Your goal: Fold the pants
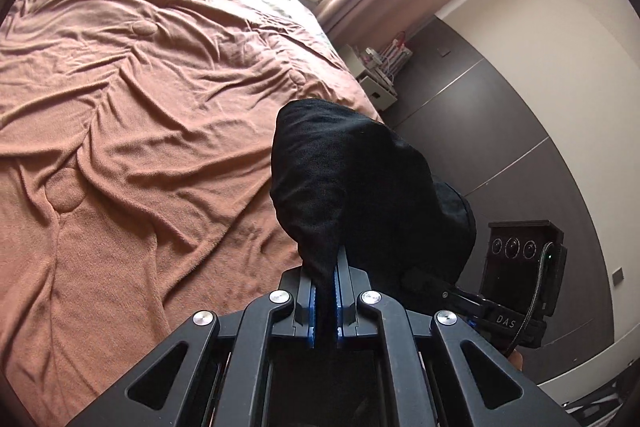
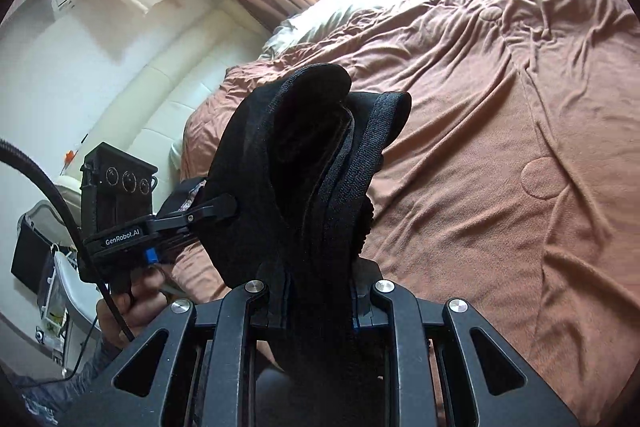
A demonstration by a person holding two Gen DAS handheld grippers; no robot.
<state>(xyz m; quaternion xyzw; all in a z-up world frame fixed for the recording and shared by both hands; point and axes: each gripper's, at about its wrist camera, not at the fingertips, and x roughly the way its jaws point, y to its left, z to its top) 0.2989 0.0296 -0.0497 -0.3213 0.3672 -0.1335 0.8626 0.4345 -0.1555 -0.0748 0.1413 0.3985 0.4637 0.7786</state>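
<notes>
The pants (image 1: 352, 179) are of soft black cloth, judged light and limp, with no stiffness of their own, so that any part left unsupported can be expected to sag. A ribbed elastic band (image 2: 384, 131), thicker than the rest, is seen in the right wrist view and offers the firmest hold; it is best gripped at the two ends so that the cloth hangs flat between them.

The pants are held up in the air above the brown bedspread (image 1: 140, 115), not lying on it. The left tongs (image 1: 326, 267) are clamped on a thin pinch of cloth, which bunches up just beyond the tips. The right tongs (image 2: 320, 267) are clamped on a thicker wad with several folded layers, which rises from between the jaws. The left tongs are seen to the left in the right wrist view, near the cloth.
</notes>
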